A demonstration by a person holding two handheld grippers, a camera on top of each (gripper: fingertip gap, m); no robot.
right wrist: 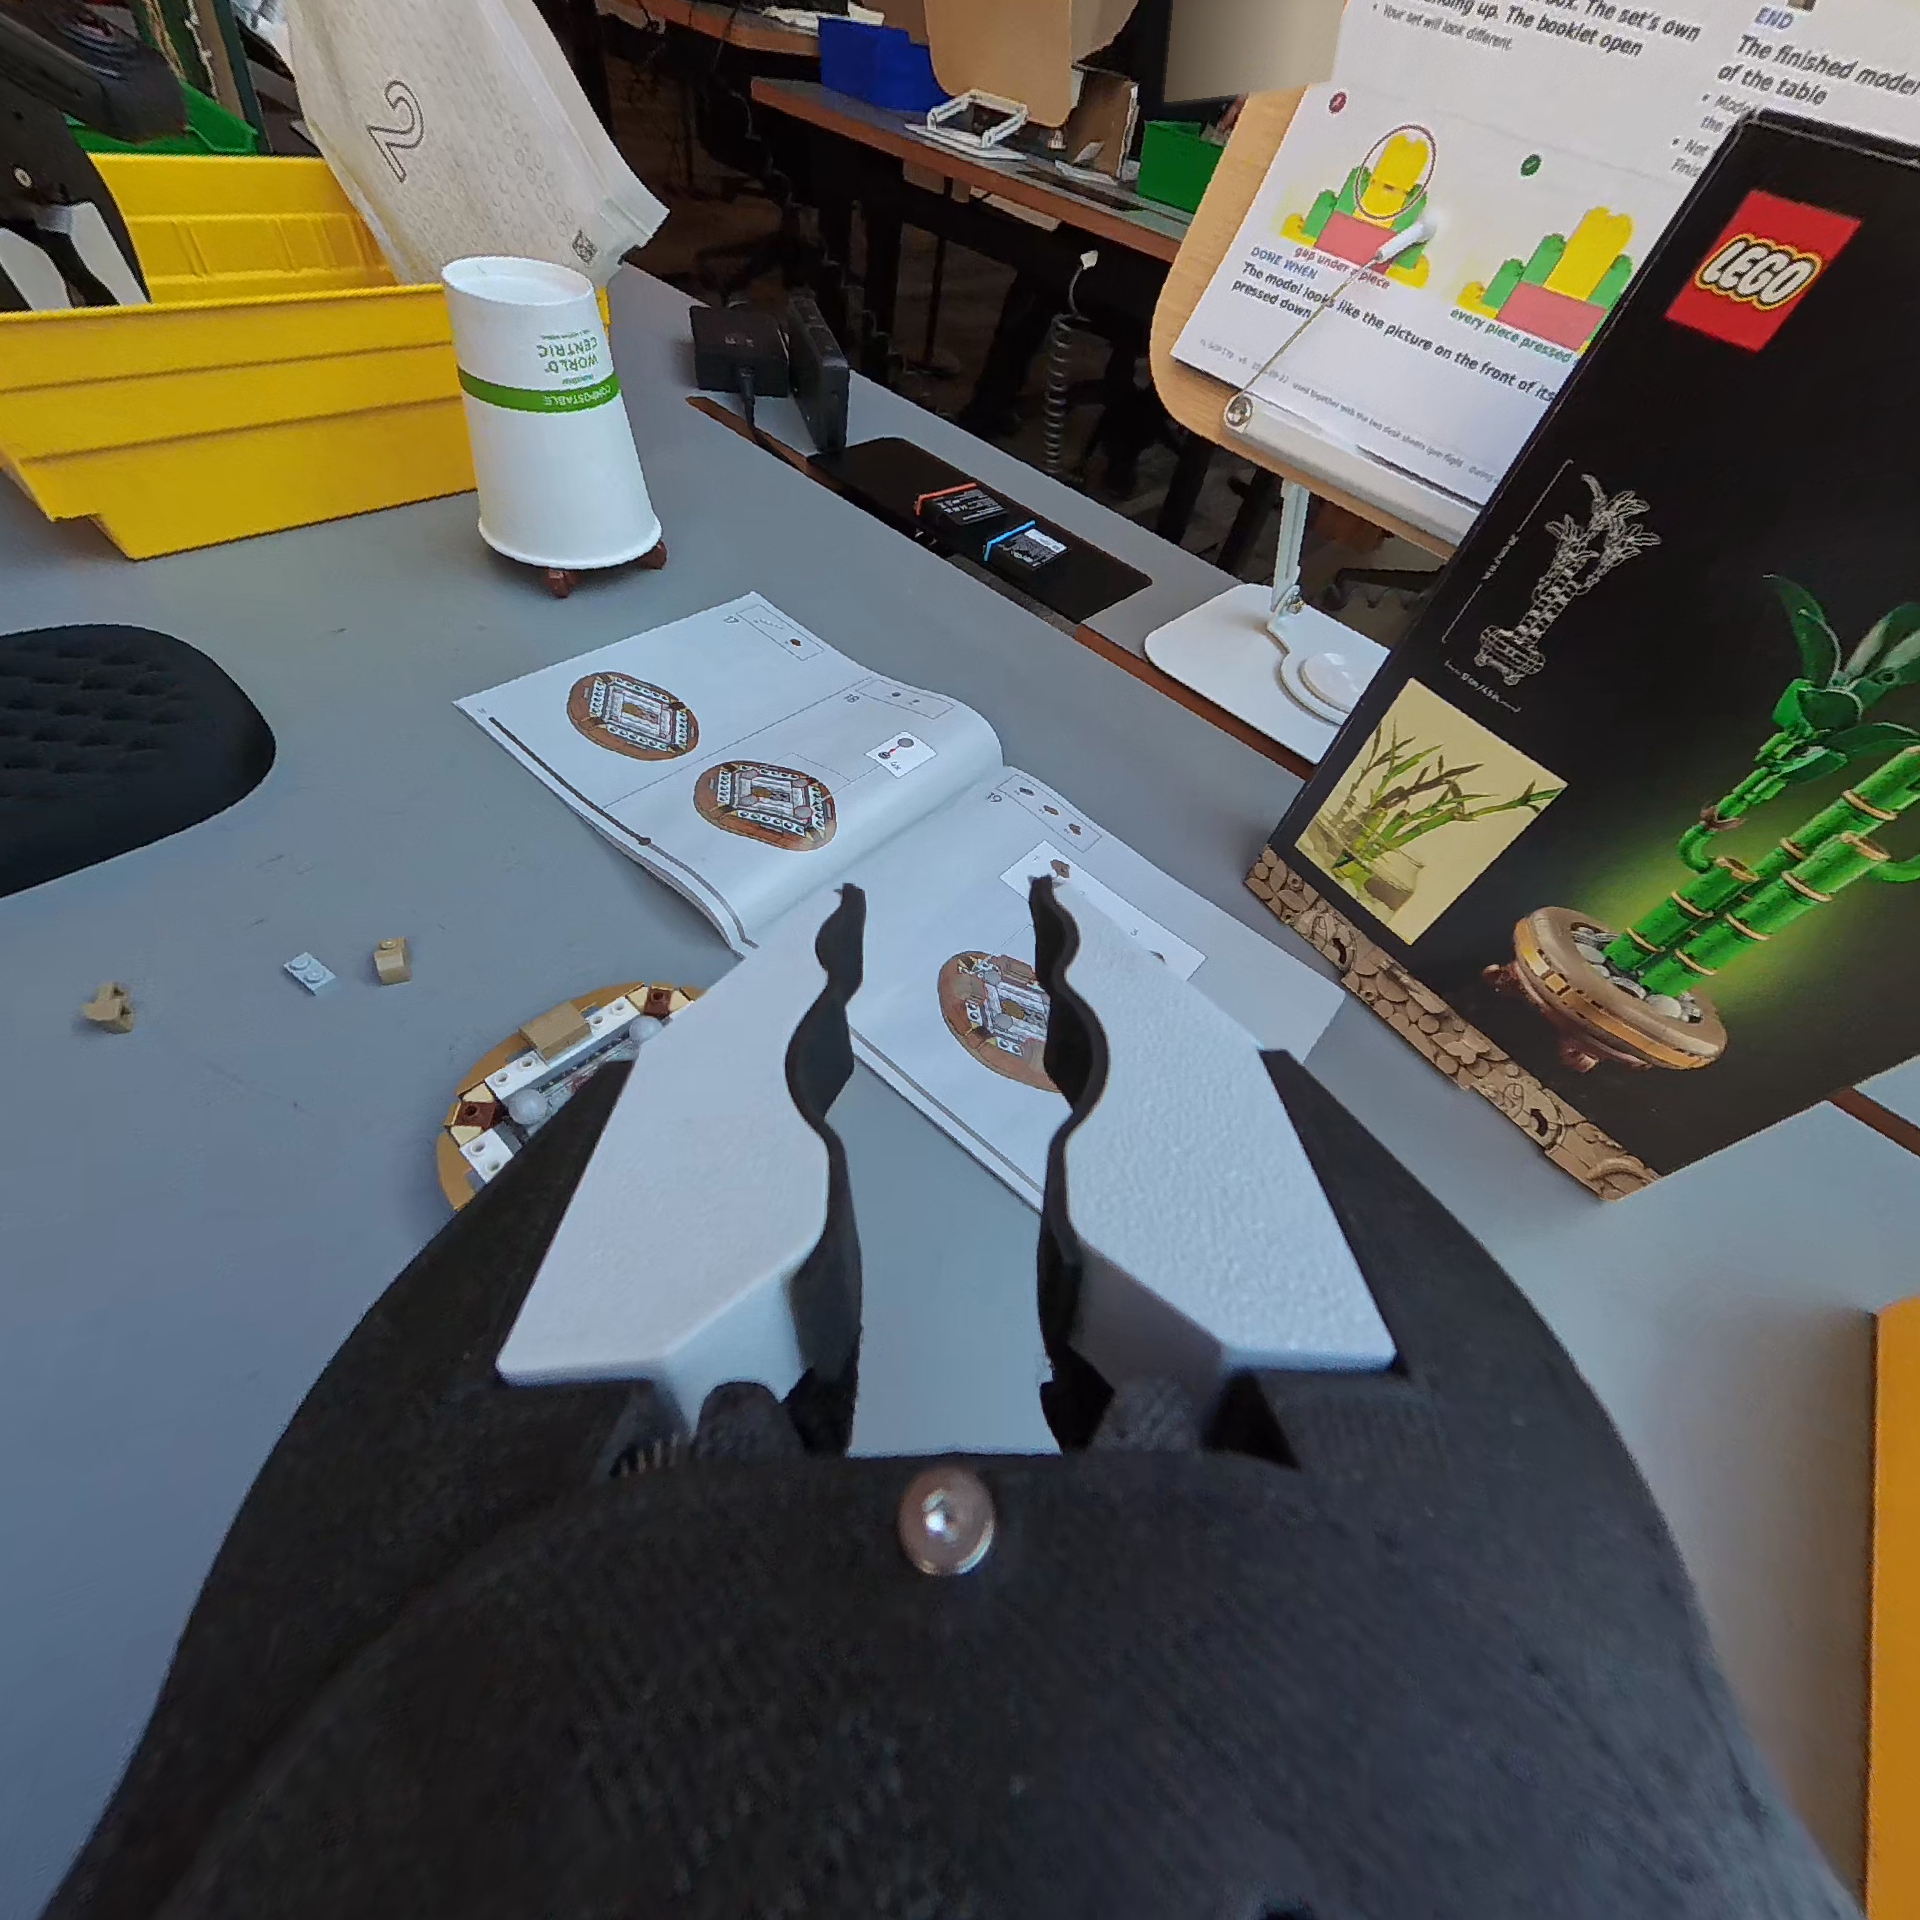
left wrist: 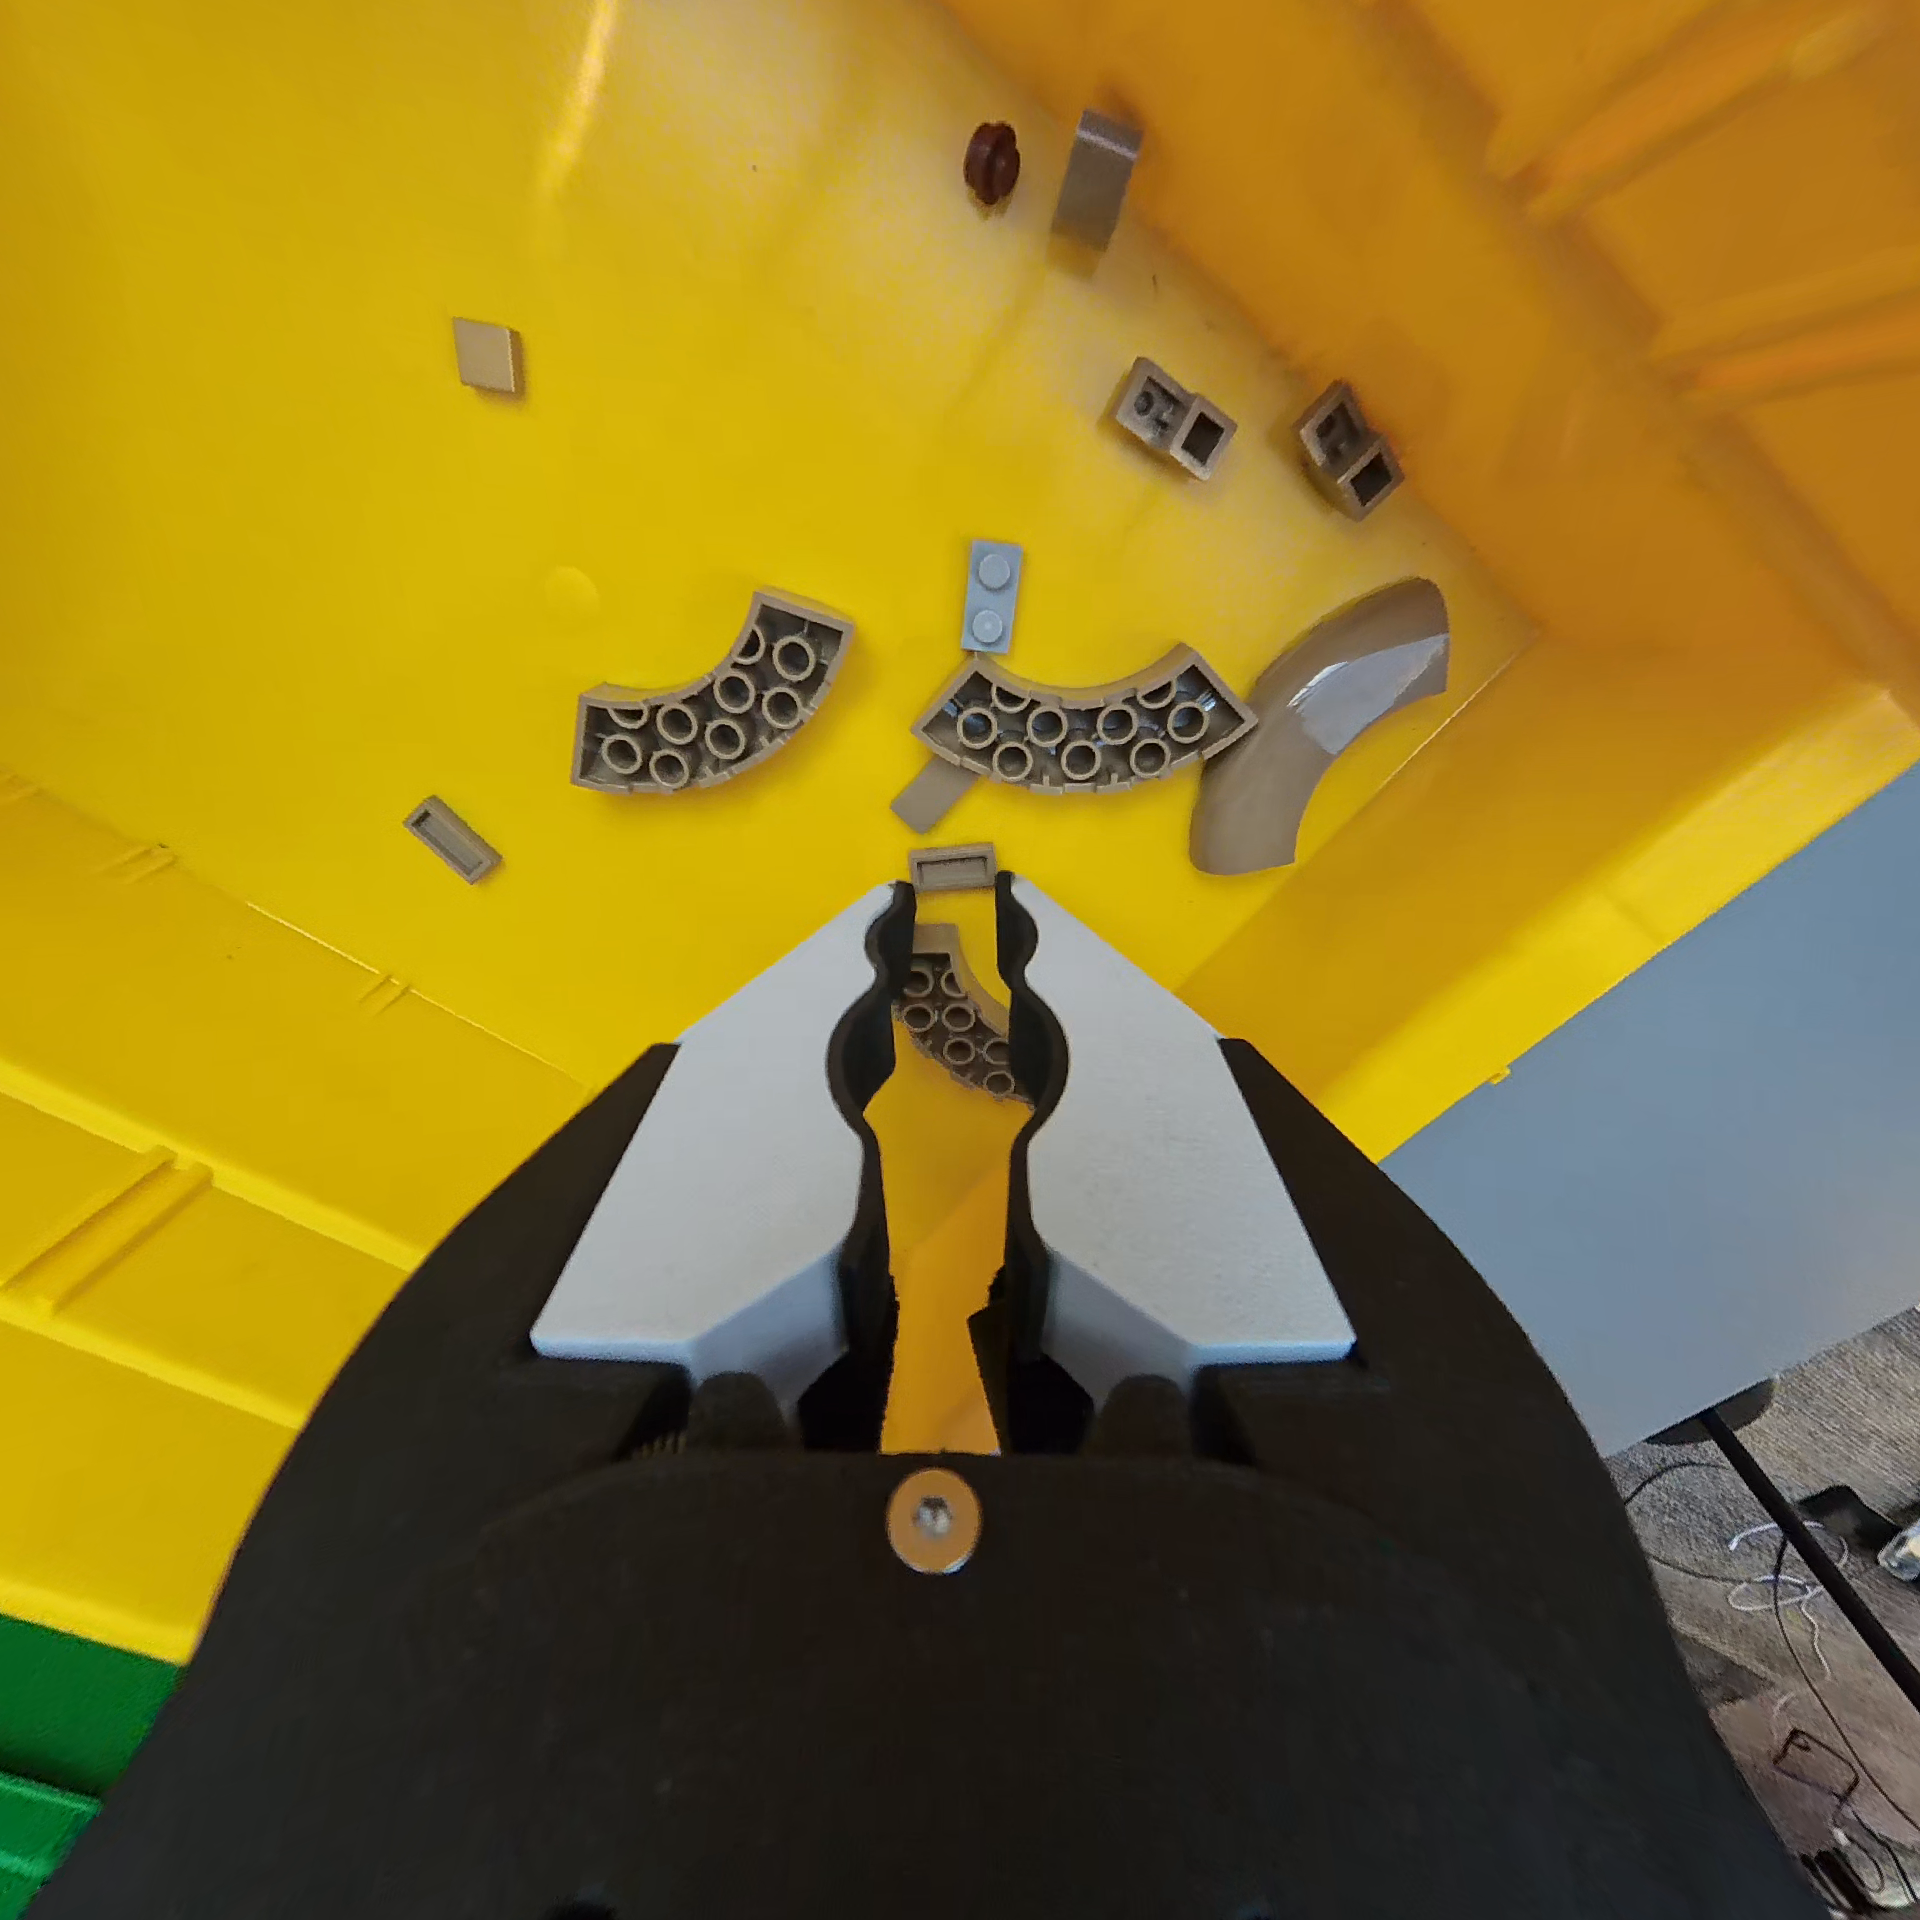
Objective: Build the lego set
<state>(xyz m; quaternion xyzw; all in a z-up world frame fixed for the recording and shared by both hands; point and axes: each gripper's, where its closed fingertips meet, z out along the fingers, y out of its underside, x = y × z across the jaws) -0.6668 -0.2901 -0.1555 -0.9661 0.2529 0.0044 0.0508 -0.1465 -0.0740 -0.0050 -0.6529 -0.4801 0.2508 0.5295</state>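
Note:
My left gripper (left wrist: 952, 883) reaches into a yellow bin (left wrist: 312, 520). Its jaws stand narrow, and its tips pinch a small tan tile (left wrist: 953, 869) that shows its hollow underside. Below the fingers lies a curved tan brick (left wrist: 951, 1013). More curved tan bricks (left wrist: 717, 701) (left wrist: 1081, 722) lie studs-down beyond, with a smooth tan arch (left wrist: 1320, 717) and a grey two-stud plate (left wrist: 992, 597). My right gripper (right wrist: 945, 888) is open and empty above the open instruction booklet (right wrist: 790, 769). The round, partly built base (right wrist: 551, 1060) sits on the table just left of its left finger.
Loose small pieces (right wrist: 310, 971) (right wrist: 392, 959) (right wrist: 109, 1006) lie on the grey table. A white paper cup (right wrist: 556, 416) stands upside down near the yellow bin (right wrist: 239, 416). The set's box (right wrist: 1662, 727) stands at the right, with a page stand (right wrist: 1351, 312) behind it. The right gripper is farther from the grey two-stud plate (left wrist: 992, 597), some 55 cm, than the left, some 5 cm.

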